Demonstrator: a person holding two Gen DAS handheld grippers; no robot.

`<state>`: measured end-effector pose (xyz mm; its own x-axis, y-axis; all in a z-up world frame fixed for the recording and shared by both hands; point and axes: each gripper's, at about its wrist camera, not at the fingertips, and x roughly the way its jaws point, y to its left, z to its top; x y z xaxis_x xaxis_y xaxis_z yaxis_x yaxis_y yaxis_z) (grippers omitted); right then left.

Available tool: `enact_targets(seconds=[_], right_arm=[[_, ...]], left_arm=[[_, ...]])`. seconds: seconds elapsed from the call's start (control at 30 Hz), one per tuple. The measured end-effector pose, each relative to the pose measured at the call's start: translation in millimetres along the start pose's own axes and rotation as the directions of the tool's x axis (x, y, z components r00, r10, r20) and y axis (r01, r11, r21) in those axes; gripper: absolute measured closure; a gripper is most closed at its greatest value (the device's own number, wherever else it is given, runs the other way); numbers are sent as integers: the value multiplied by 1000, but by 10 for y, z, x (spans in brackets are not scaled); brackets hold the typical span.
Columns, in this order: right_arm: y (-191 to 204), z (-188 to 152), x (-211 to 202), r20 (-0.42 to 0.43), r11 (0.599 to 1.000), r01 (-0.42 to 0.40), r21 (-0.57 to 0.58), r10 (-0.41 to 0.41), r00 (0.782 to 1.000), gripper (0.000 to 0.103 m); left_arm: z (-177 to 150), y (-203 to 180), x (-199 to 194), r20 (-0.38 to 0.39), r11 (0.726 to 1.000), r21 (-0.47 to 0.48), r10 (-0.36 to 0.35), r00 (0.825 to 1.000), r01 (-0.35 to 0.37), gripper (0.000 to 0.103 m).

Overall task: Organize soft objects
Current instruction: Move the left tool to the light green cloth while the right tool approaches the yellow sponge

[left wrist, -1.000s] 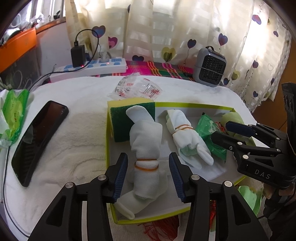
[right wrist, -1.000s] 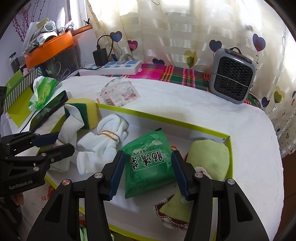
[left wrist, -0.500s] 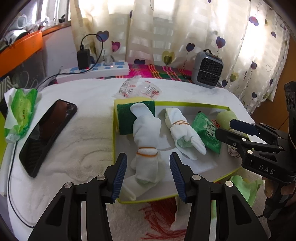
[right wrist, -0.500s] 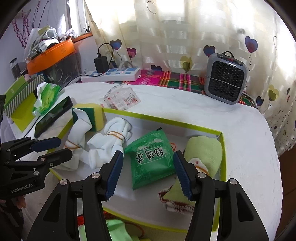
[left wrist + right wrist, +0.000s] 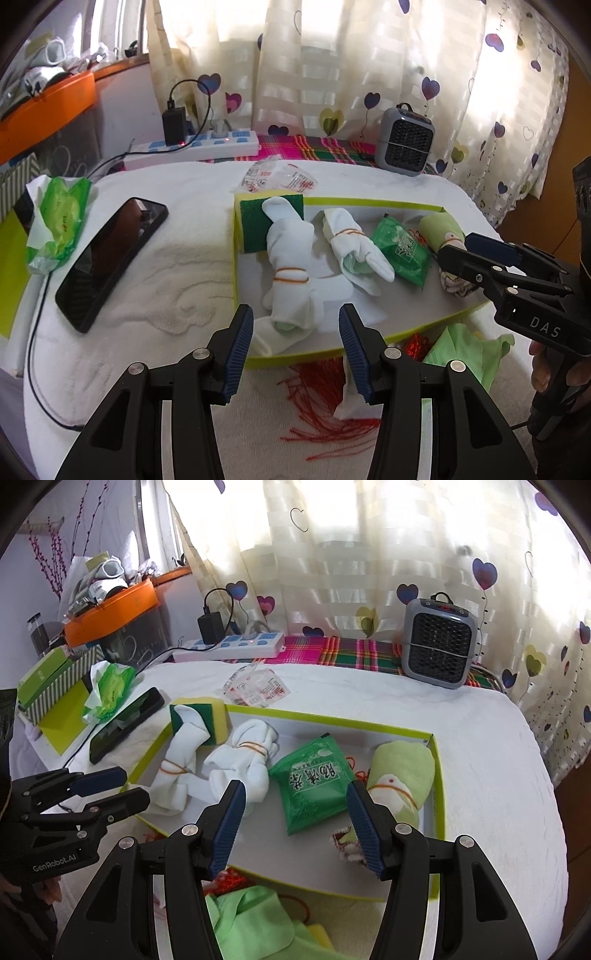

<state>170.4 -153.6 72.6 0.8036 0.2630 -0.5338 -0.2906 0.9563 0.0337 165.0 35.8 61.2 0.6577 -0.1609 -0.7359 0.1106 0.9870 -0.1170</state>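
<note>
A shallow lime-edged tray [image 5: 369, 202] on the white towel holds a yellow-green sponge [image 5: 251, 225], two white sock bundles [image 5: 288, 251] [image 5: 351, 243] tied with orange bands, a green packet [image 5: 402, 251] and a rolled green cloth [image 5: 441, 227]. My left gripper [image 5: 295, 314] hovers open over the tray's near edge, just short of the left sock bundle and gripping nothing. My right gripper [image 5: 294, 788] is open above the green packet [image 5: 314, 782], clear of it, with the rolled green cloth [image 5: 402, 768] to its right. Each gripper shows in the other's view [image 5: 456, 246] [image 5: 135, 785].
A black phone [image 5: 110, 258] and a green wipes pack [image 5: 61, 214] lie left of the tray. Behind it are a plastic wrapper [image 5: 277, 179], a power strip [image 5: 192, 146] and a grey heater [image 5: 404, 140]. Loose green cloth [image 5: 461, 350] and red threads [image 5: 321, 406] lie in front of the tray.
Both grippers have drawn back and slightly up from the tray. The left sock bundle and the green packet no longer sit between the fingers. The right jaws have widened a little.
</note>
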Motion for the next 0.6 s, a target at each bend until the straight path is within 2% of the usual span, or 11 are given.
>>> enact_targets(seconds=[0.6], right_arm=[[-66,-326,-329,41,996,-5,91,1,999,43]], left_arm=[[-281,-103,-219,12,1000,20,-11,1000,11,56]])
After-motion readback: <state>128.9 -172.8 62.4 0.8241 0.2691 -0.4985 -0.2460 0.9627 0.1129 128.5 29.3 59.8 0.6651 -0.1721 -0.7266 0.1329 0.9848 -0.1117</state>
